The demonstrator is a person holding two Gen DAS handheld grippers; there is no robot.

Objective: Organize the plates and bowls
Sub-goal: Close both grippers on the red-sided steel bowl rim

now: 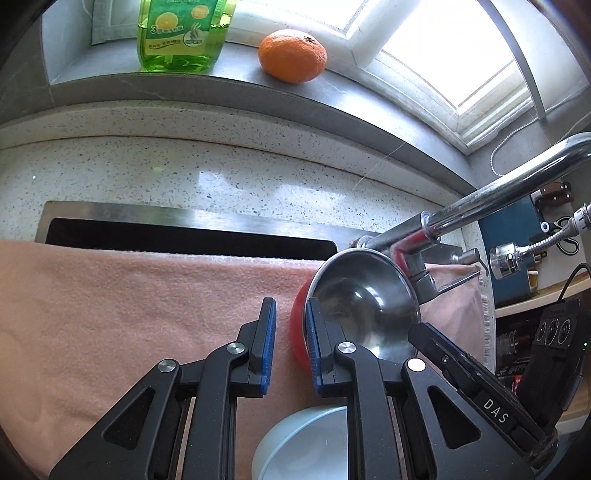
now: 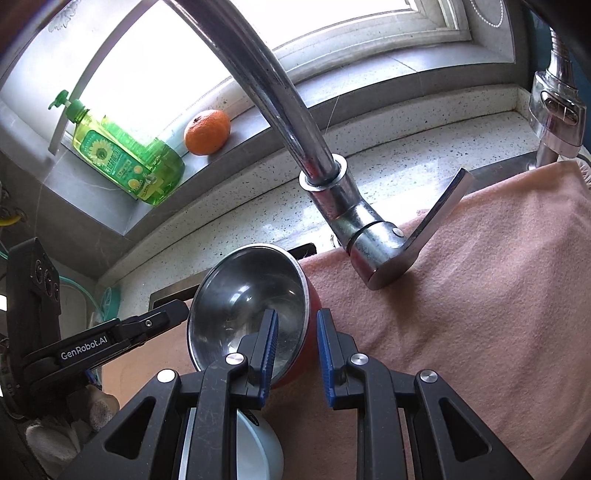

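Steel bowl [image 1: 364, 299] with red outside held tilted above pink towel [image 1: 129, 314], just in front of chrome faucet [image 2: 332, 192]. Left gripper [image 1: 290, 347] pinches bowl rim: one blue pad inside, other outside on red wall. Right gripper [image 2: 295, 350] same, clamped on opposite rim. Pale blue bowl [image 1: 303, 443] on towel, below grippers. Orange [image 1: 292, 55] and green dish soap bottle [image 1: 181, 33] on windowsill, well apart from bowls.

My two grippers each pinch the steel bowl [image 2: 247, 306] by its rim, left gripper [image 1: 291, 325] and right gripper [image 2: 295, 332] on opposite sides. The bowl hangs tilted over the towel [image 2: 461, 295], just left of the faucet [image 2: 365, 240]. A second bowl [image 1: 306, 443] lies nearer me. Behind the faucet, bottle [image 2: 129, 158] and orange [image 2: 207, 132] sit on the sill.
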